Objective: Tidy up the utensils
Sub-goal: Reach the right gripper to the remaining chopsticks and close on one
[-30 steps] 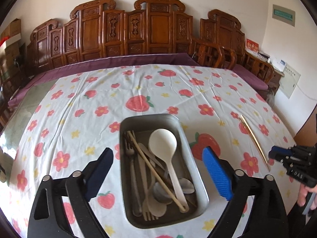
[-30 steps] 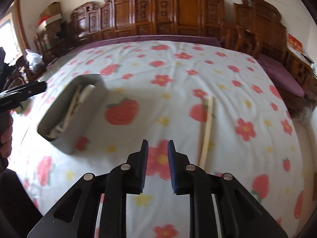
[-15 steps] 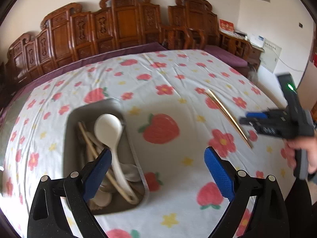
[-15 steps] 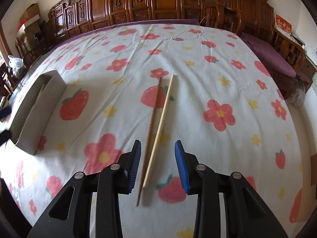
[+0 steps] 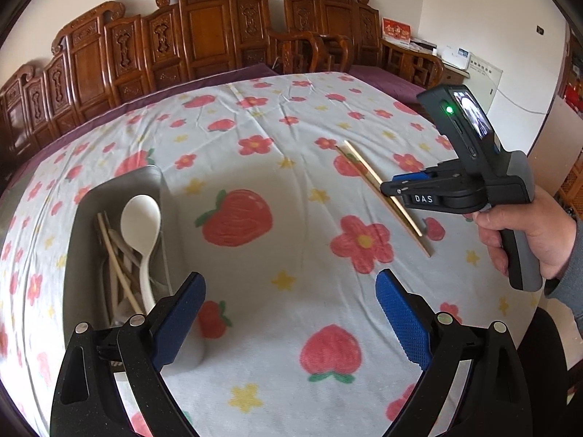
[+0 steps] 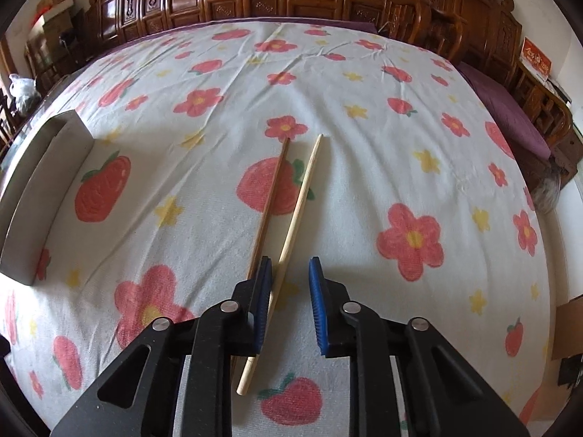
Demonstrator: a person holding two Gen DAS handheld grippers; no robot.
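- Right gripper [image 6: 290, 284]: jaws closing, narrow gap, light chopstick [image 6: 296, 215] between pads, not yet pinched; dark chopstick [image 6: 271, 200] just outside.
- Left gripper [image 5: 289, 313]: spread wide, holds nothing, above tabletop [image 5: 291, 167].

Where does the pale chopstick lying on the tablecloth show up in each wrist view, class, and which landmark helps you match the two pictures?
Left wrist view: the pale chopstick lies right of centre, running diagonally under the right gripper.
Right wrist view: the pale chopstick runs up the centre, its near part between the closing, not yet gripping jaws.
Shared landmark: the grey tray, at the left in both views.
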